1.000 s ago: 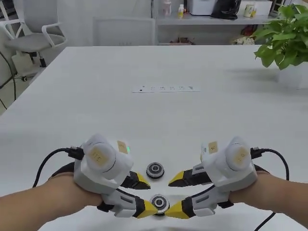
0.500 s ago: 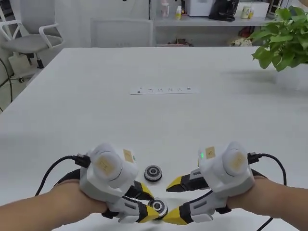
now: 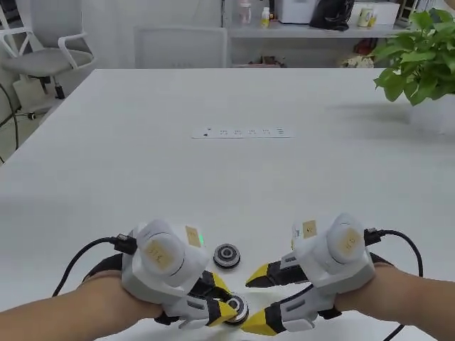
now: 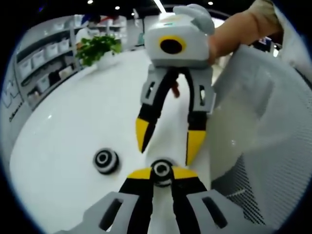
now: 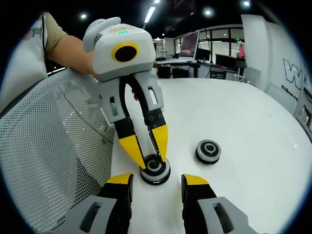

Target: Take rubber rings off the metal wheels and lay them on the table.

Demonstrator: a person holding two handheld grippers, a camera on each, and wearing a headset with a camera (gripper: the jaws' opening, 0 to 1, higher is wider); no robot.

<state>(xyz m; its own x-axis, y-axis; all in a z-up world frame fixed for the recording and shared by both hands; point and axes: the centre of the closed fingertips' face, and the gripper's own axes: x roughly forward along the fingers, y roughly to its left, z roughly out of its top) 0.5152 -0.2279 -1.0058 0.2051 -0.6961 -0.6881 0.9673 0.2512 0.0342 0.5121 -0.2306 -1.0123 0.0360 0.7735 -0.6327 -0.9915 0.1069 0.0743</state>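
Gripping tight: left gripper has its yellow-tipped jaws pinched on the near wheel, biting the black outer band from two sides, right at the edge of the tabletop closest to the person. In the right gripper view that wheel looks to sit flat on the white surface, w/ the left tips set on its far side and the side twd the right jaws bare. Right gripper faces it from the opp. side, jaws spread wide, one tip high and one low in the head view, the wheel just ahead of the gap btw them; can't tell if either tip touches it. Far wheel, same silver hub w/ black ring, lies flat just beyond the pair, near but apart from both grippers. Black cables trail off the gripper bodies to either side. Round about: a flush power strip mid-tabletop, well apart from the work; a leafy plant at the far right corner; an office chair off the far left corner; a shelf w/ bottles and boxes behind. A mesh chair back looms close behind the left gripper in the right gripper view. Btw the right jaws and the near wheel, just a strip of white tabletop.
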